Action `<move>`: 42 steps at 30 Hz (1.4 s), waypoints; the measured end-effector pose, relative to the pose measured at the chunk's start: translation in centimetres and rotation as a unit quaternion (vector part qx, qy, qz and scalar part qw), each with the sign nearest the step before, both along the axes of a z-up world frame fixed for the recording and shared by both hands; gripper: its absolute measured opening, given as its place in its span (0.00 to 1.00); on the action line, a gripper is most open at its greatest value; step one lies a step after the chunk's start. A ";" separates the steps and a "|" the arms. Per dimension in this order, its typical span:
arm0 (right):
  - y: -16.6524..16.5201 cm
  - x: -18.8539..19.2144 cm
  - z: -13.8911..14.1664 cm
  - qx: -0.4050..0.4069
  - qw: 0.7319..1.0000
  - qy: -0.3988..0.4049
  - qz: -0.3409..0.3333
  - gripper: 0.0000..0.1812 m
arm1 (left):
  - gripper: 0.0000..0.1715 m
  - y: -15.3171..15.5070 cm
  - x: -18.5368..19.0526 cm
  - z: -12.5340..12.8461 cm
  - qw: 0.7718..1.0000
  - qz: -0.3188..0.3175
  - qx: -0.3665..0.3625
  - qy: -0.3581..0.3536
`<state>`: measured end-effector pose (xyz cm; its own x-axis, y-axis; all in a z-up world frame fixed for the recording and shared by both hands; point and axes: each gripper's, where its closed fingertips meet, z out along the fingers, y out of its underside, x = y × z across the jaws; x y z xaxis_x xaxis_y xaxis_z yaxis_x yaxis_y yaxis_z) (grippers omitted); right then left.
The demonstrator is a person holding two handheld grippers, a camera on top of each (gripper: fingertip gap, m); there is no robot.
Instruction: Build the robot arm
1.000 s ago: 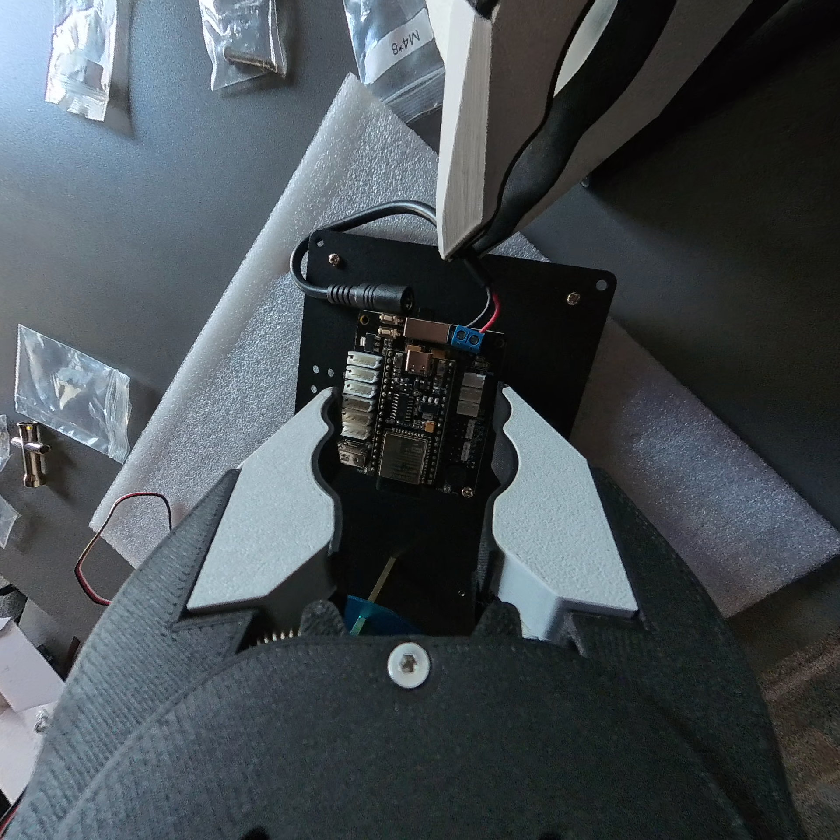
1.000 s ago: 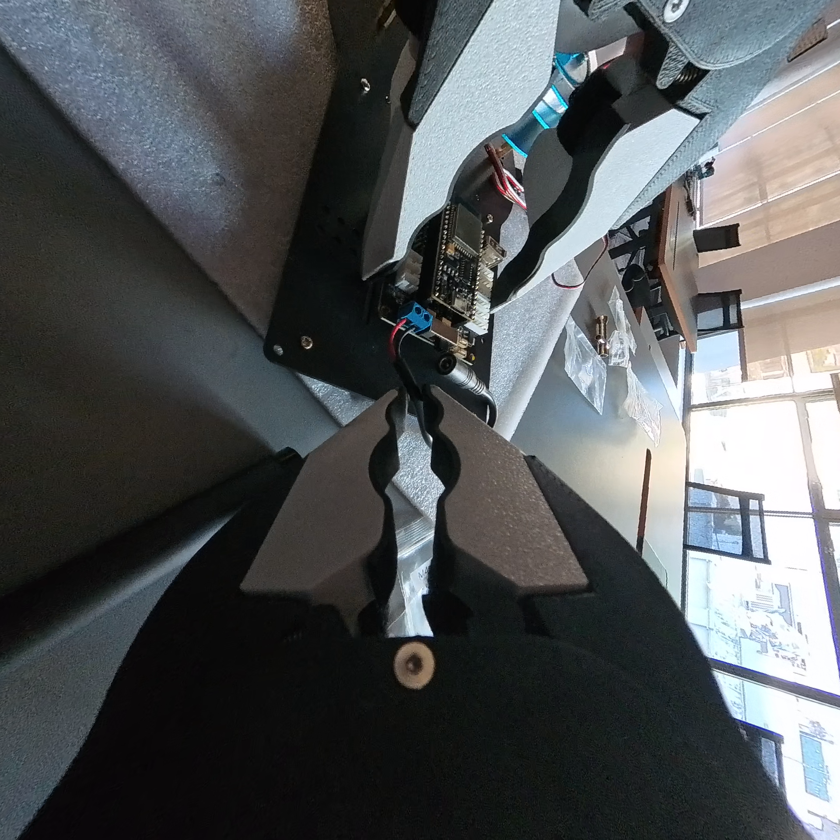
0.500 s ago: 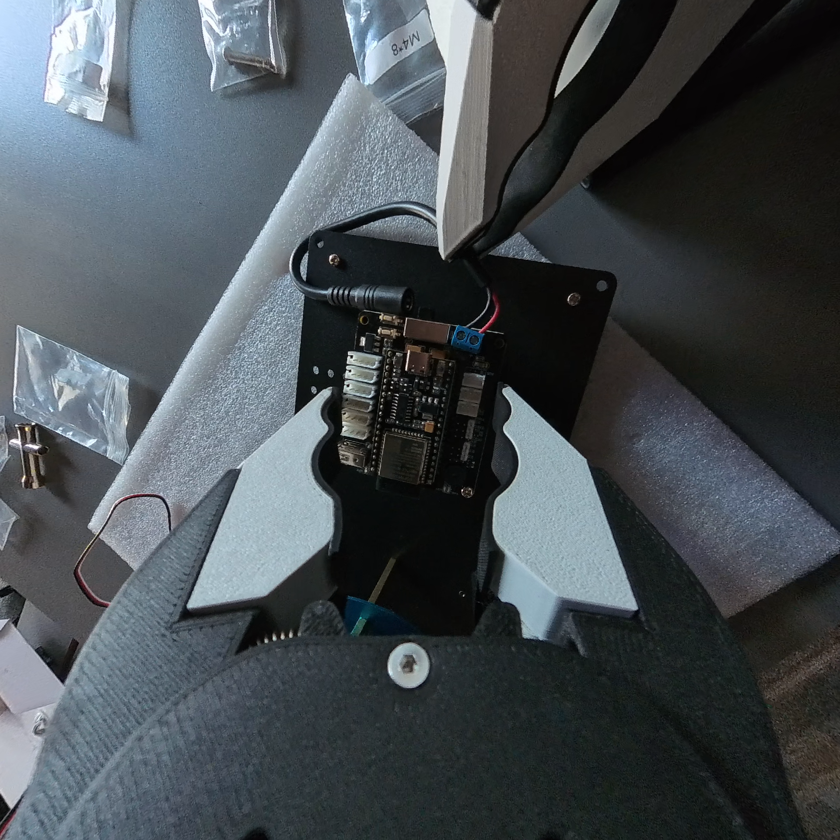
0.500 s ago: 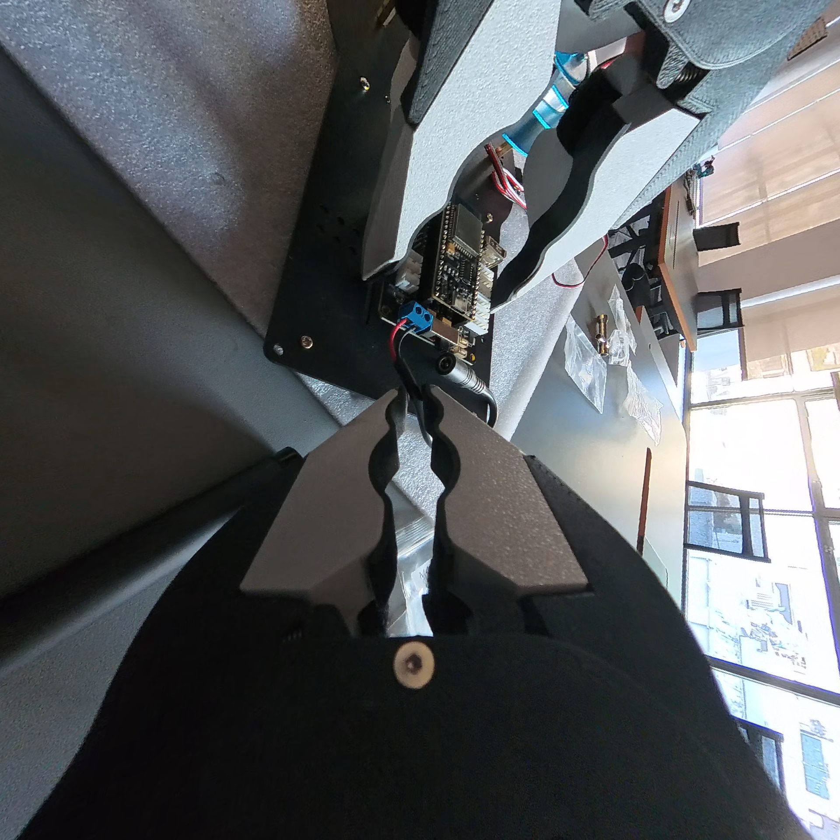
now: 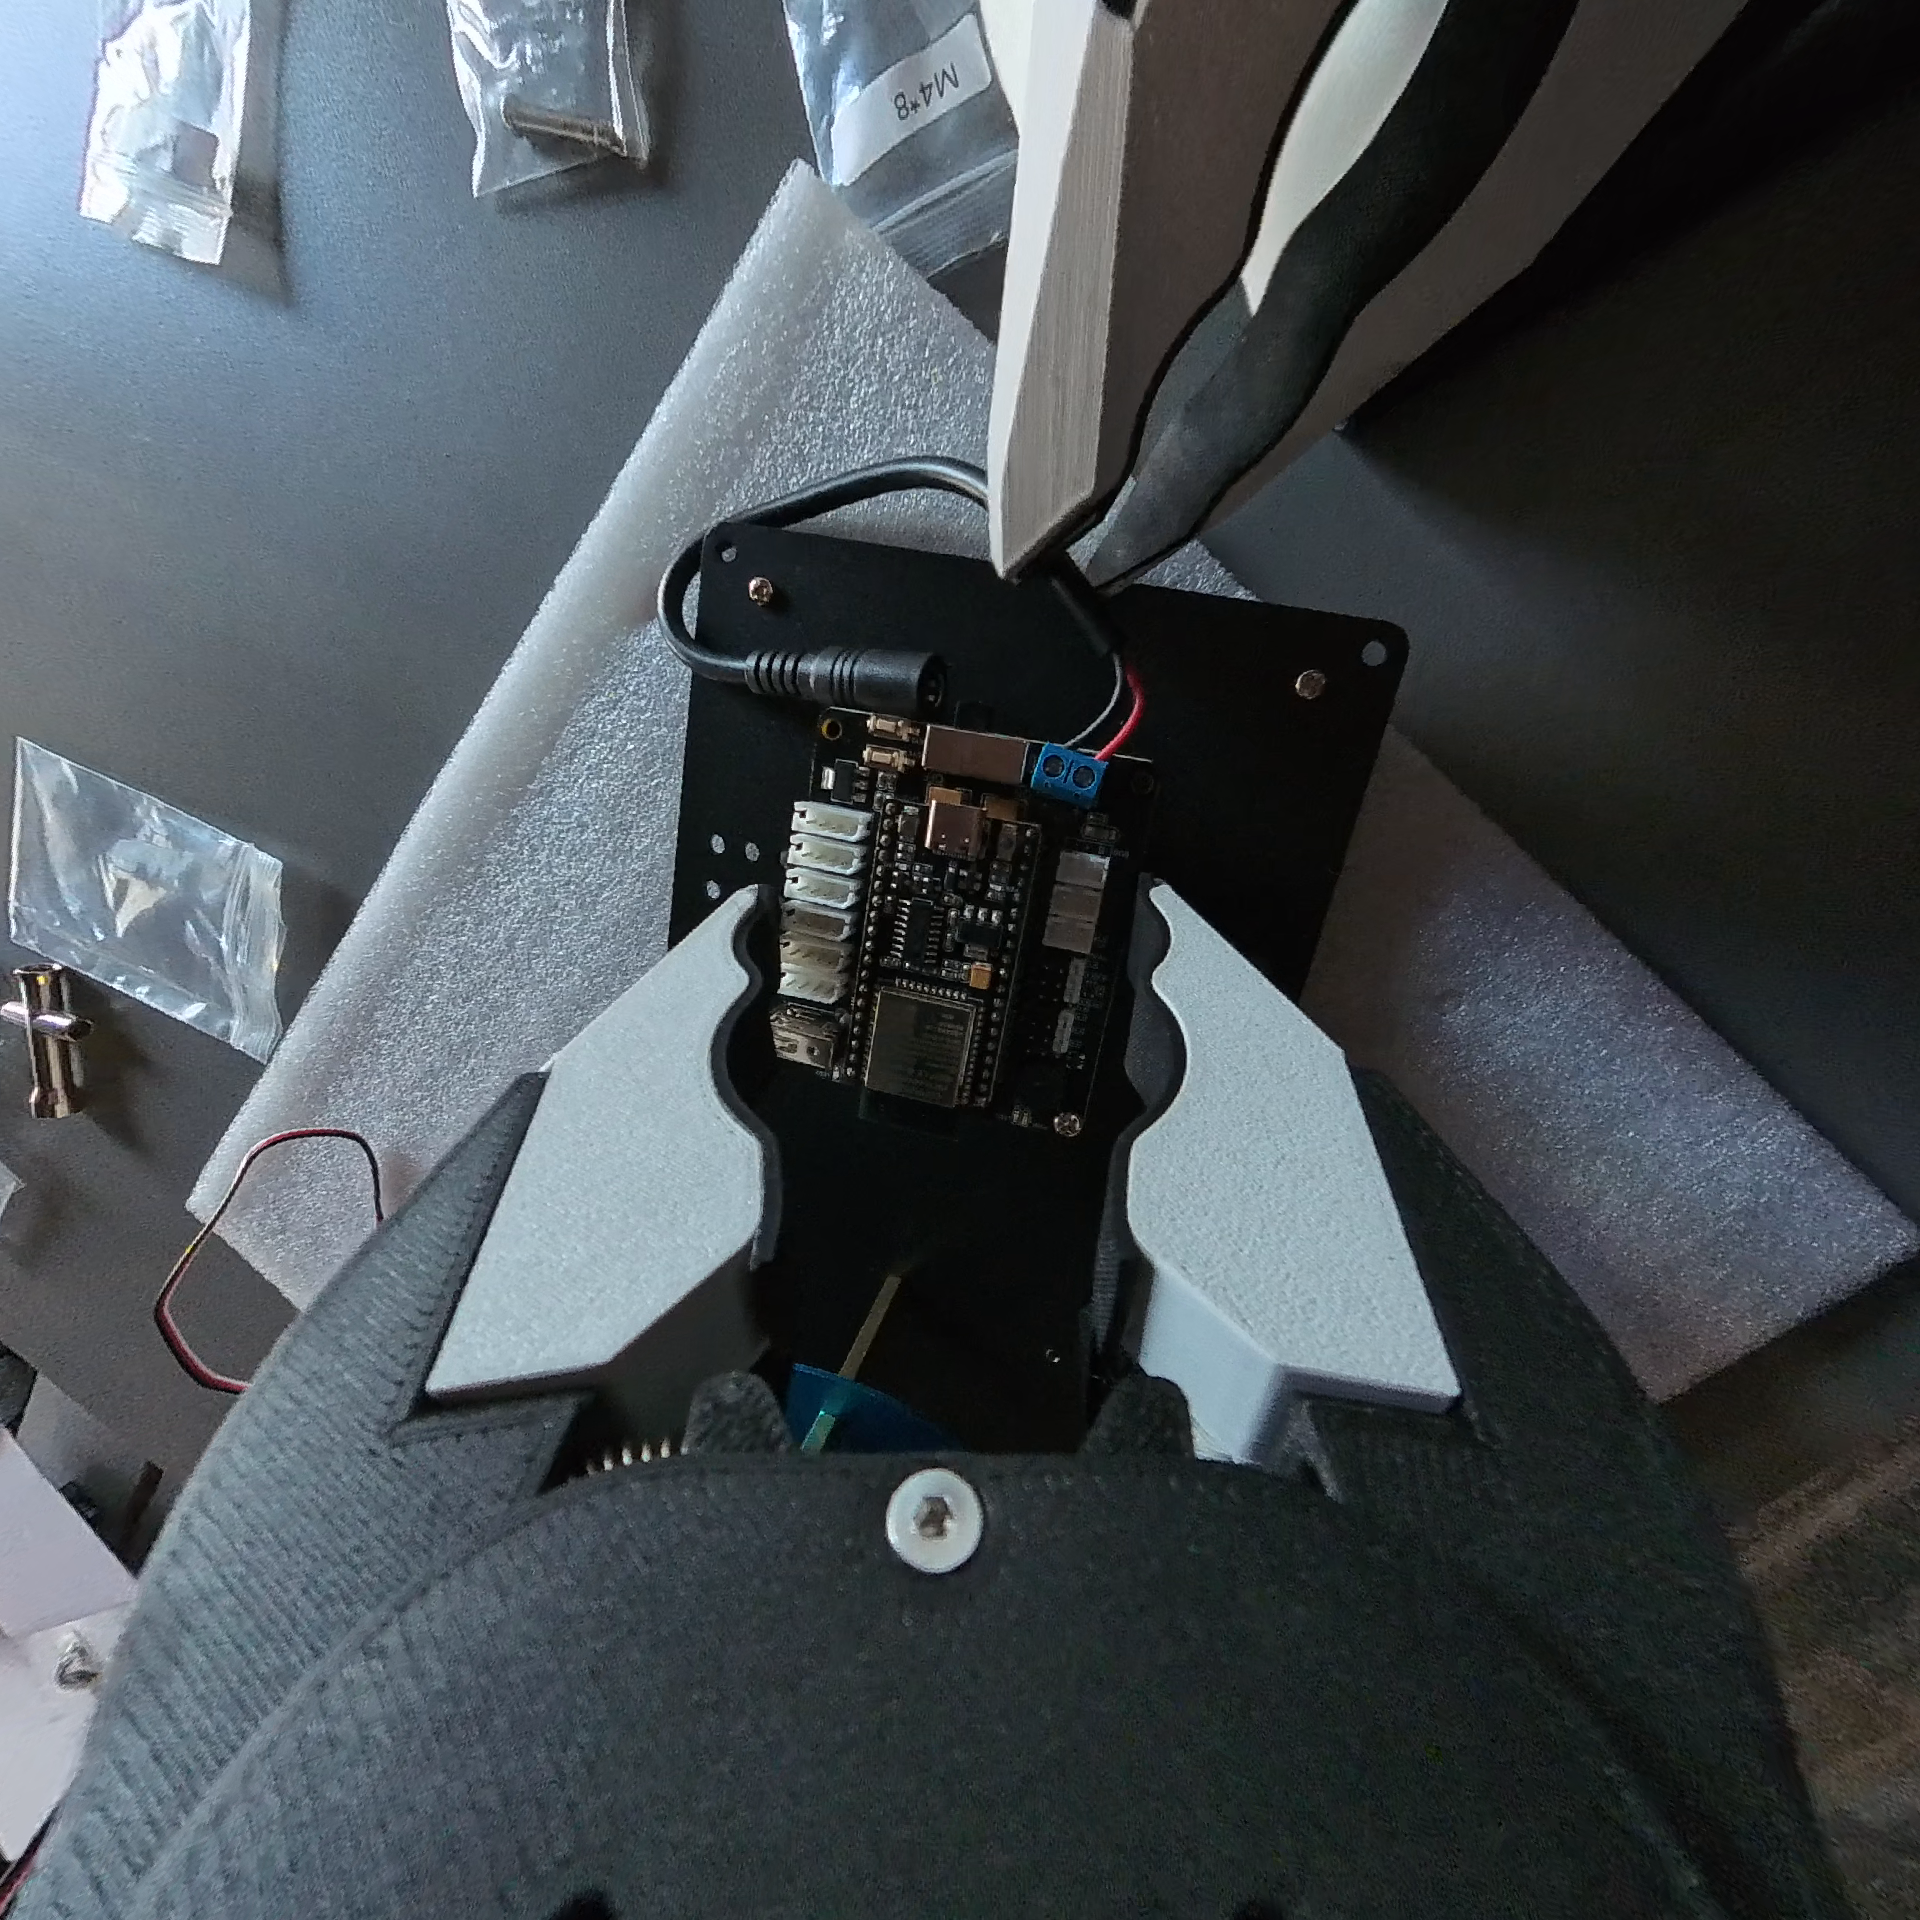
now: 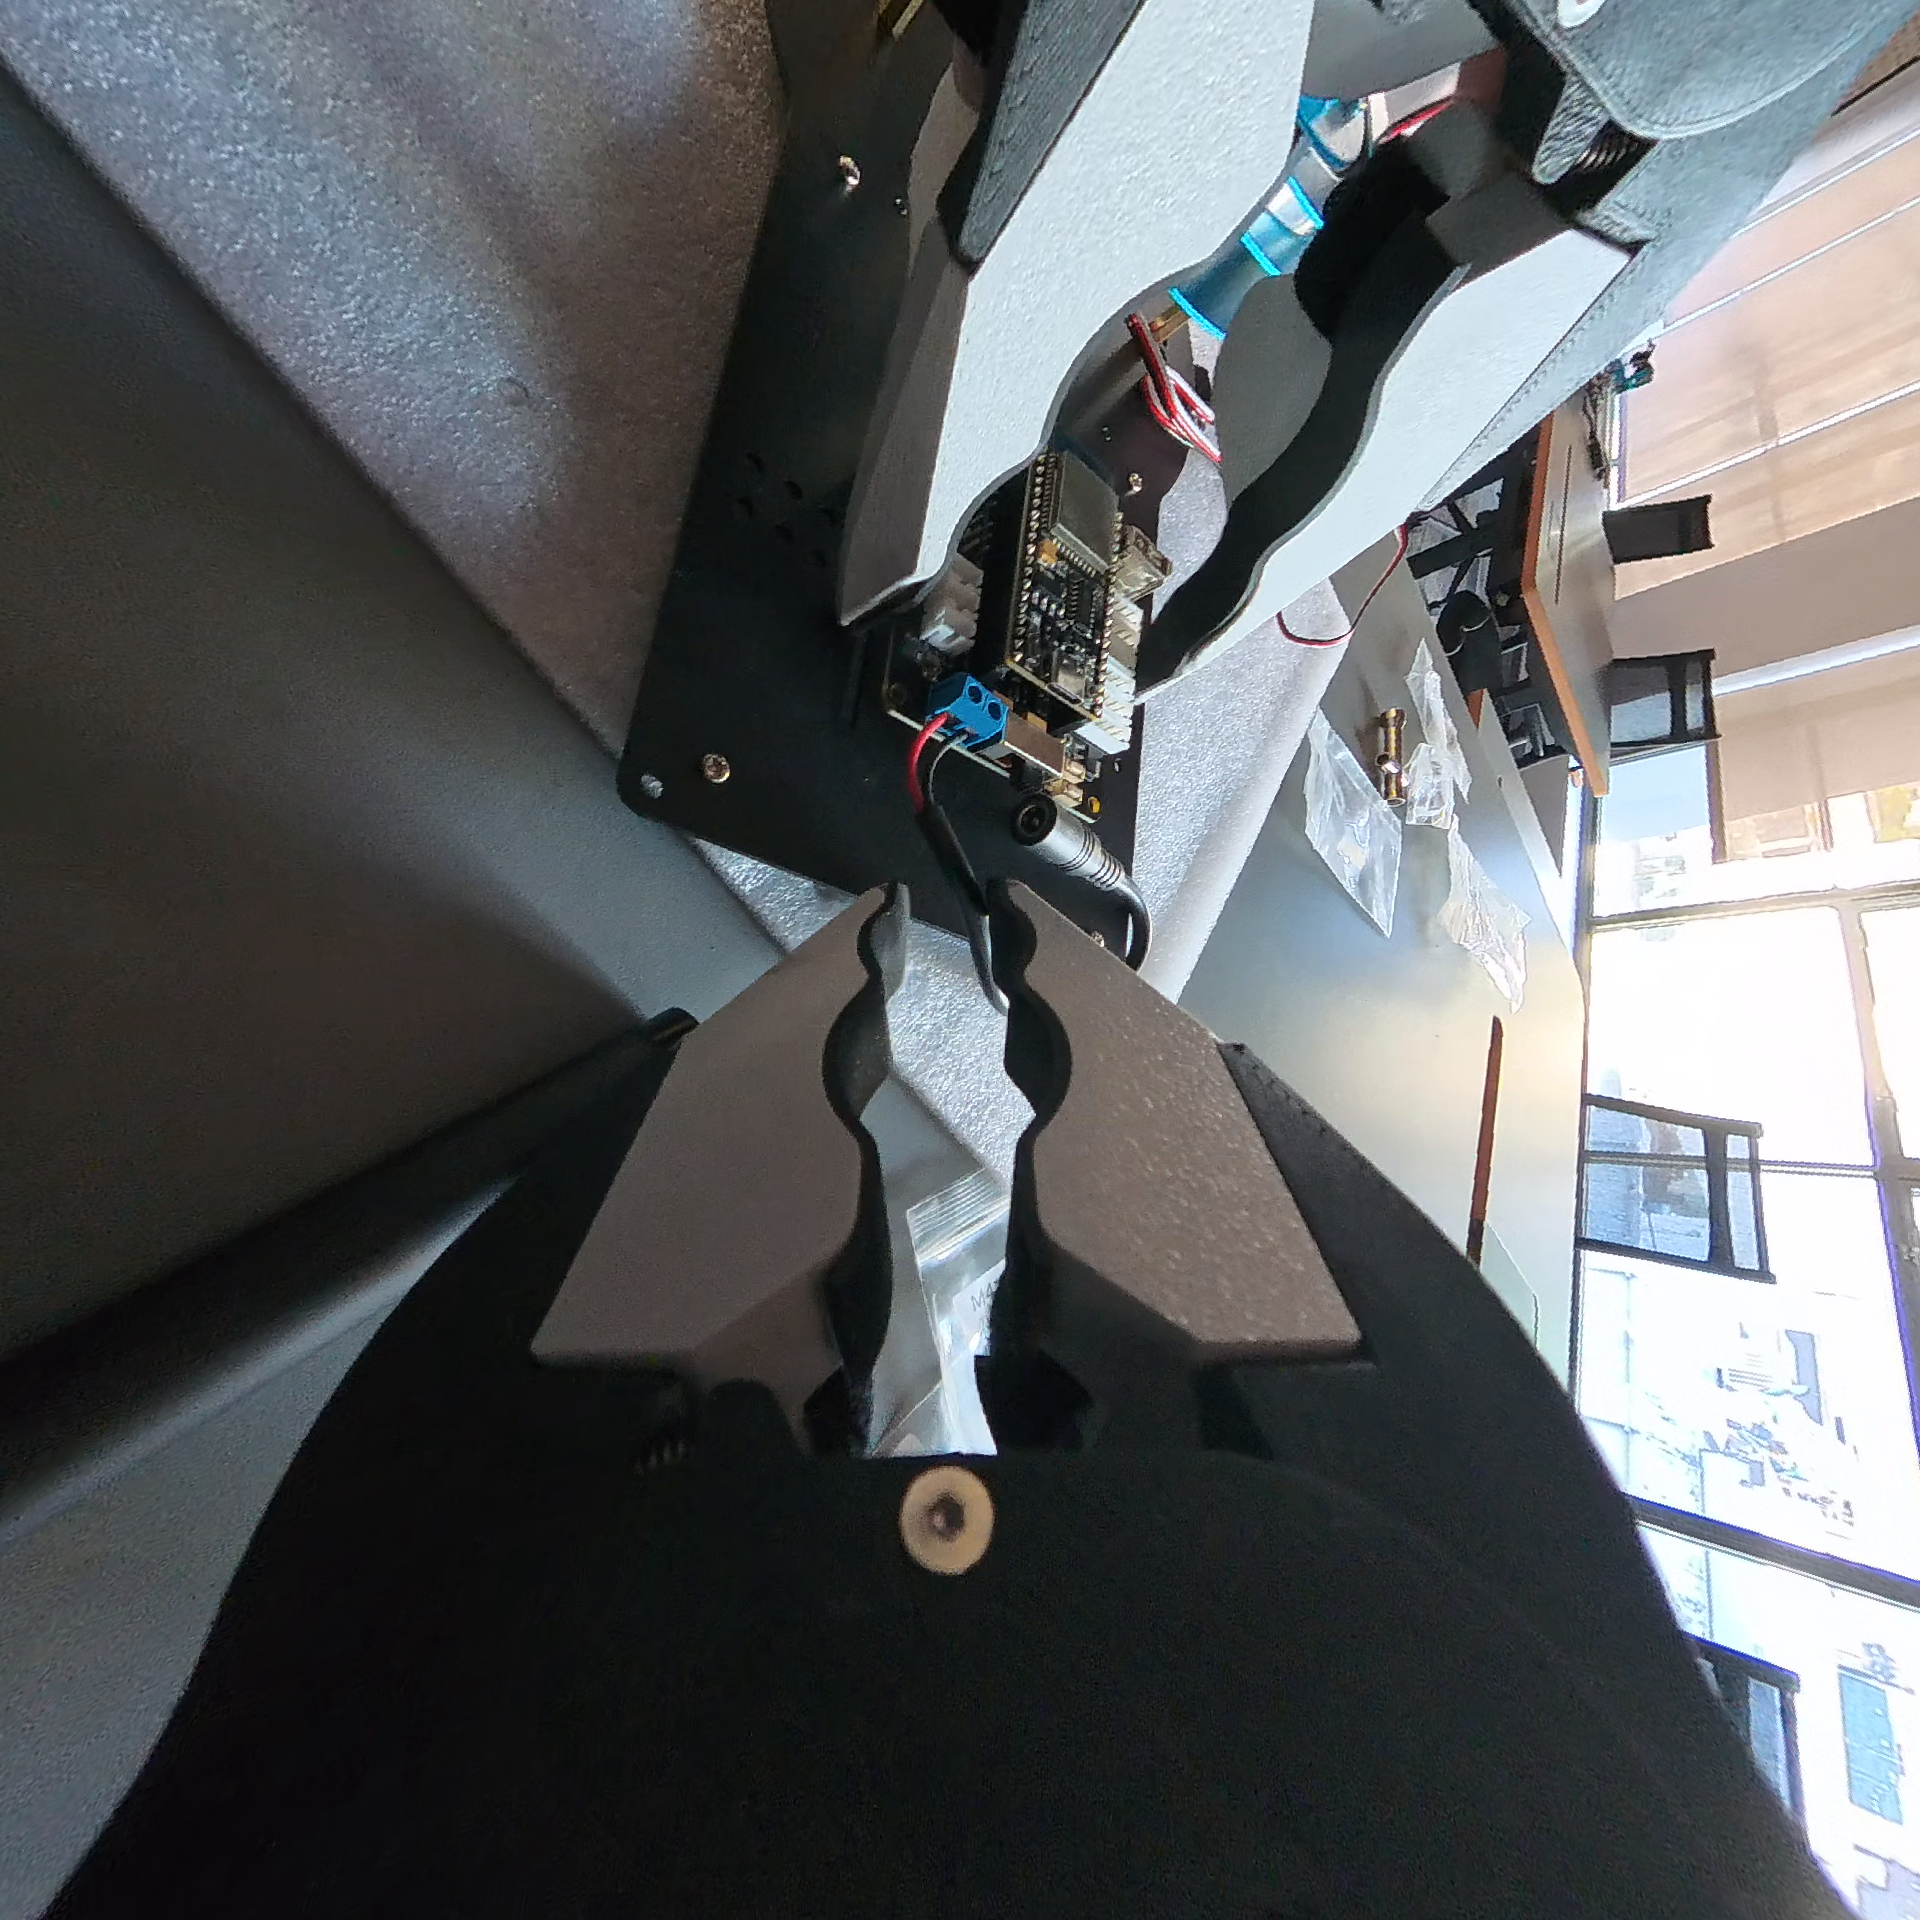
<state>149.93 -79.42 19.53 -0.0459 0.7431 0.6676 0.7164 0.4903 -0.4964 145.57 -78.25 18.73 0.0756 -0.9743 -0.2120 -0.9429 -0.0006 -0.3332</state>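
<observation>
The left claw is held wide open and empty above a black circuit board, its two pale fingers standing apart on either side of the board without touching it. The board is fixed to a black mounting plate, which lies on a sheet of white foam spread over the dark table. Ahead of the left claw, at the board's far edge, a blue screw terminal is seen with a red and a black wire leading out of it, and a black barrel plug lies just beside the board on the plate. The right claw is seen slightly parted, with the black cable running between its fingertips near the plate's edge; whether the cable is actually pinched cannot be told, since a gap shows between the fingers in the right wrist view. Just ahead of it the blue terminal and the plug are seen. Beyond the foam, ahead and to the left of the left claw, several clear plastic bags of small hardware are scattered on the table, with a metal fitting lying loose beside them. A thin red and black wire loop lies at the foam's near corner, to the left of the left claw.
</observation>
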 end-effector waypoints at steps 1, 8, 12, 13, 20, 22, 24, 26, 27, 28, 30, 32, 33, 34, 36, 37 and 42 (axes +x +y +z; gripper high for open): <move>0.0 0.0 0.0 0.000 1.000 0.000 0.000 0.09 | 0.39 0.0 0.0 0.0 1.000 0.000 0.000 0.000; 0.0 0.2 -0.1 0.001 1.000 -0.004 -0.003 0.09 | 0.40 0.0 0.0 0.0 1.000 0.000 0.002 0.000; 0.0 0.1 -0.2 0.001 1.000 -0.004 -0.003 0.09 | 0.41 0.0 0.0 0.0 1.000 -0.001 0.004 -0.001; 0.0 0.1 -0.2 0.001 1.000 -0.004 -0.003 0.09 | 0.41 0.0 0.0 0.1 1.000 -0.001 0.005 -0.001; 0.0 0.2 -0.3 0.000 1.000 -0.006 -0.004 0.09 | 0.43 0.0 0.0 0.1 1.000 -0.005 0.009 -0.002; 0.0 0.1 -0.3 -0.001 1.000 -0.006 -0.003 0.09 | 0.43 0.0 0.0 0.1 1.000 -0.005 0.009 -0.002; 0.0 0.1 -0.3 0.000 1.000 -0.007 -0.002 0.09 | 0.43 0.0 0.0 0.1 1.000 -0.005 0.010 -0.002; 0.0 0.1 -0.3 -0.001 1.000 -0.007 -0.002 0.09 | 0.44 0.0 0.0 0.1 1.000 -0.006 0.010 -0.003; 0.0 0.1 -0.3 -0.001 1.000 -0.006 -0.002 0.09 | 0.45 -0.1 0.1 0.1 1.000 -0.009 0.010 -0.004; 0.0 0.1 -0.2 0.000 1.000 -0.007 -0.002 0.09 | 0.46 -0.2 0.1 0.2 1.000 -0.011 0.009 -0.007; 0.0 0.2 -0.2 0.000 1.000 -0.008 -0.003 0.09 | 0.47 -0.3 0.3 0.4 1.000 -0.011 0.003 -0.015; 0.1 0.3 -0.1 0.001 1.000 -0.007 -0.005 0.09 | 0.48 -0.7 0.5 0.6 1.000 -0.011 -0.007 -0.027; 0.1 0.3 0.0 0.000 1.000 -0.006 -0.006 0.10 | 0.48 -0.8 0.6 0.8 0.999 -0.012 -0.011 -0.032; 0.1 0.4 0.2 0.001 1.000 -0.006 -0.007 0.10 | 0.48 -0.9 0.7 1.0 0.999 -0.011 -0.011 -0.036; 0.0 0.5 0.5 0.003 1.000 -0.005 -0.009 0.10 | 0.49 -1.0 0.6 1.3 0.999 -0.006 -0.012 -0.040; 0.0 0.6 0.6 0.005 1.000 -0.006 -0.012 0.10 | 0.49 -1.2 0.6 1.5 0.999 -0.003 -0.014 -0.045; -0.3 1.5 1.7 0.018 0.999 -0.009 -0.025 0.12 | 0.49 -1.8 0.4 3.4 0.997 0.020 -0.008 -0.078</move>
